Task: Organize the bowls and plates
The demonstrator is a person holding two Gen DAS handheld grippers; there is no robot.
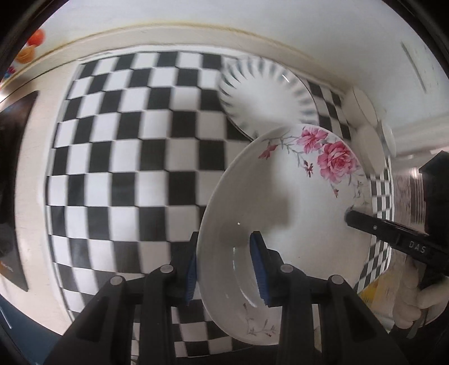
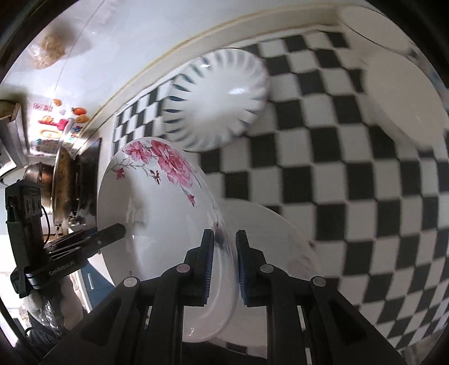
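While the checkered cloth (image 1: 118, 157) blurred beneath both cameras, it covered nearly all of a pale countertop (image 1: 31, 174), whose bare margin showed along the cloth's left edge and far edge, where a yellowed seam met the white wall (image 1: 196, 16). Fruit-coloured stickers (image 2: 60, 123) dotted the wall at the left end of the counter, beside metal pots (image 2: 67, 185) and a dark panel. Near the far edge of the cloth lay a white plate with blue-grey radial strokes (image 1: 263, 95), flat on the cloth. Plain white dishes (image 2: 404, 106) stood toward the cloth's far right corner, too blurred to count. Held above the cloth, tilted, was the rose-patterned bowl (image 1: 283, 196), its pink flowers on the upper inner wall. The left gripper (image 1: 227, 269) pinched one side of its rim, one blue pad inside and one outside. The right gripper (image 2: 224, 266) clamped the opposite side of the rim in the same way, with the jaws narrow. A white-gloved hand (image 1: 415, 308) showed at the right gripper's handle.
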